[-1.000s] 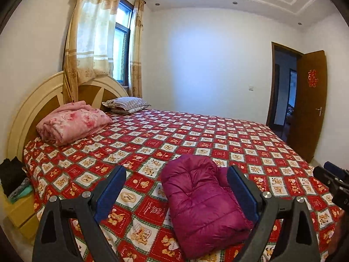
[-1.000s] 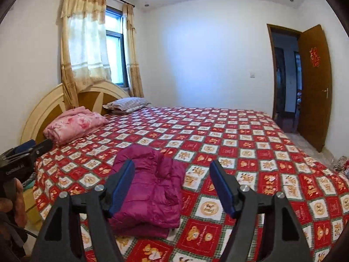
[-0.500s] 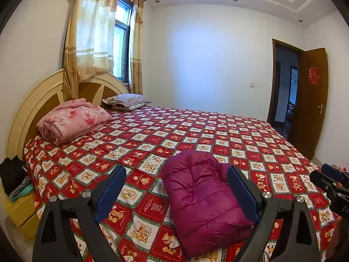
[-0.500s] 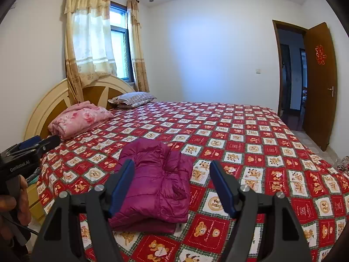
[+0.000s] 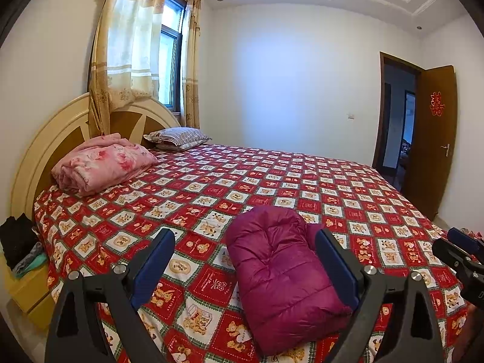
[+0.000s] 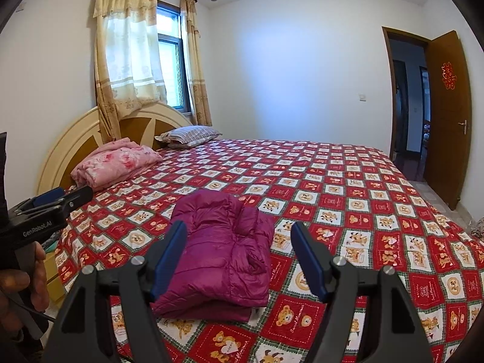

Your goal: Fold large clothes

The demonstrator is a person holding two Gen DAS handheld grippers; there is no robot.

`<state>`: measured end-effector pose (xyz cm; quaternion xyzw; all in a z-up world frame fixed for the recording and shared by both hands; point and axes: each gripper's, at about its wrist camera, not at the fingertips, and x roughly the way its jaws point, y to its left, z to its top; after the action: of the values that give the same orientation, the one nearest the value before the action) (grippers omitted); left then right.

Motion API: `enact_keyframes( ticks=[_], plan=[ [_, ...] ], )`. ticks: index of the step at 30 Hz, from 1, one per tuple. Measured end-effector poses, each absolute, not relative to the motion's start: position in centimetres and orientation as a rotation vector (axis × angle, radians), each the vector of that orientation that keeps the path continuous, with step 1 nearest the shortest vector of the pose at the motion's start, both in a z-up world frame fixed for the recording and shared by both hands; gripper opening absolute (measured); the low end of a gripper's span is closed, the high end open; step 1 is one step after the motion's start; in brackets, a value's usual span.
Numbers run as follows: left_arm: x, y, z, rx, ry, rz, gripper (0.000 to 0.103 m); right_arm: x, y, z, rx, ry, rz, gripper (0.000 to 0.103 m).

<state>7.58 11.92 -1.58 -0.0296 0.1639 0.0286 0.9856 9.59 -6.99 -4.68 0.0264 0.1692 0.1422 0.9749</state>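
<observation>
magenta puffer jacket (image 5: 281, 275) lies folded near the front edge of the bed (image 5: 302, 181) — touching neither claw. left claw (image 5: 245, 260) and right claw (image 6: 239, 251) hover over it, jaws apart, holding nothing.

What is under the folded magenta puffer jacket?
The folded magenta puffer jacket lies on the red teddy-bear patterned bedspread. Its own folded layers show at the near edge; anything directly beneath is covered.

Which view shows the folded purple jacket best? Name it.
The right wrist view: the purple jacket lies between the open fingers, its stacked folded layers showing. The left wrist view shows its top, the right finger overlapping its right edge.
</observation>
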Motion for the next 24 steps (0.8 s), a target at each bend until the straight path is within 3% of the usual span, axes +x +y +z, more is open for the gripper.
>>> enact_keyframes(
  ticks=[24],
  plan=[
    [7.82, 11.91, -1.98, -0.06, 0.343, 0.07, 0.094, 9.37, -6.23, -4.89, 0.049, 0.349, 0.295, 0.074]
  ],
)
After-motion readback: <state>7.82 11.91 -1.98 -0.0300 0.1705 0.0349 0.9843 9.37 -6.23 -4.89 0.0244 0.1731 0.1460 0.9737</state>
